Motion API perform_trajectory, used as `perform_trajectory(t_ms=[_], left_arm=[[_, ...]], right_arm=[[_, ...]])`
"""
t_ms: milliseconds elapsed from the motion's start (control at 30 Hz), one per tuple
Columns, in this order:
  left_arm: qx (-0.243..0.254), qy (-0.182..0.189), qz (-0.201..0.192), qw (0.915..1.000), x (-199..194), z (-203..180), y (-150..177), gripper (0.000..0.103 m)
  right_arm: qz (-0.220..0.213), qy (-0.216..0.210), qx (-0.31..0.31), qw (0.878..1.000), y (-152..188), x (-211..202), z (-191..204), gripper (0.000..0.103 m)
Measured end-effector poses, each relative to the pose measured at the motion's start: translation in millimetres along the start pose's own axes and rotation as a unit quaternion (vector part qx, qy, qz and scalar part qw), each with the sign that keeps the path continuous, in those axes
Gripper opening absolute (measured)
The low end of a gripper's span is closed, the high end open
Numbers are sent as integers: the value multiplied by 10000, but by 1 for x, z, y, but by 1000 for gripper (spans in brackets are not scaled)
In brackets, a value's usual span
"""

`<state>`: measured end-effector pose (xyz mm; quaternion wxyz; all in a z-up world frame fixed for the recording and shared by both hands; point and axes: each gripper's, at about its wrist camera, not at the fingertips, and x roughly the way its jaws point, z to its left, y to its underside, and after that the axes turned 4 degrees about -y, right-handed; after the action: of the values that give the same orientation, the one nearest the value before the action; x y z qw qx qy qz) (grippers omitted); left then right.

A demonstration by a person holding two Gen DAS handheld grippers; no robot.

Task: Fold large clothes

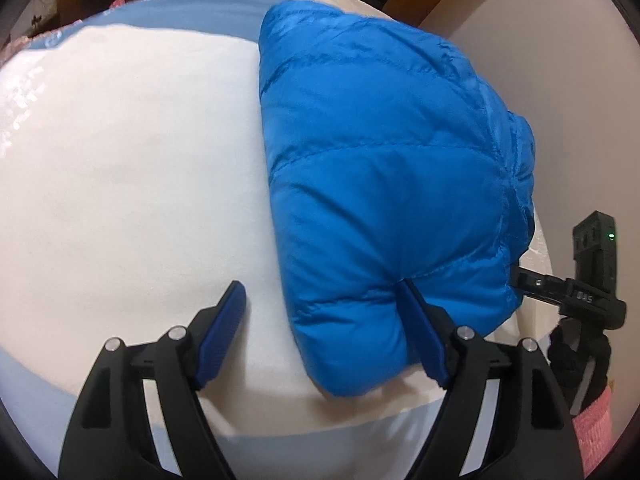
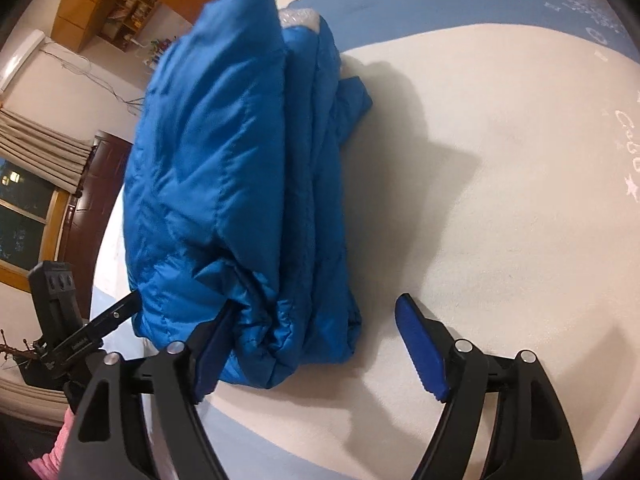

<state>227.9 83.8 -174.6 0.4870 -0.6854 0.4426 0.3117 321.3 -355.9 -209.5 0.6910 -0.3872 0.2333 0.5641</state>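
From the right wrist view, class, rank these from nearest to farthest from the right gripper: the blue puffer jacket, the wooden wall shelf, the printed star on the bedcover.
1. Blue puffer jacket: against the right gripper's left finger.
2. Printed star: far right, on the bedcover.
3. Wooden wall shelf: upper left, beyond the bed.

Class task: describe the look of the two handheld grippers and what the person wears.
Both the left gripper and right gripper have black frames, silver pivot pins and ribbed dark-blue finger pads. The person wears a black glove and a pink sleeve.
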Motion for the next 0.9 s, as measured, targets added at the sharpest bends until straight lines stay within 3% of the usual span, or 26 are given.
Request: perform_trajectory(t_ms=[100, 400, 533, 800, 900], left_arm=[[183, -267, 2, 9995, -17, -12, 0, 75], [457, -593, 51, 9972, -41, -38, 15, 80], [493, -872, -34, 9950, -48, -40, 22, 90], [402, -1263, -555, 9896, -77, -44, 33, 91], [340, -1331, -585, 9888, -87, -45, 34, 91]], right_arm=[[-165, 18, -65, 9998, 4, -21, 27, 78], [-418, 313, -338, 9981, 26, -56, 62, 89], [-448, 637, -431, 9960, 32, -62, 69, 92], [-393, 1414, -767, 9862, 43, -66, 79, 95], [-386, 1602, -900, 9822, 48, -65, 89, 98]])
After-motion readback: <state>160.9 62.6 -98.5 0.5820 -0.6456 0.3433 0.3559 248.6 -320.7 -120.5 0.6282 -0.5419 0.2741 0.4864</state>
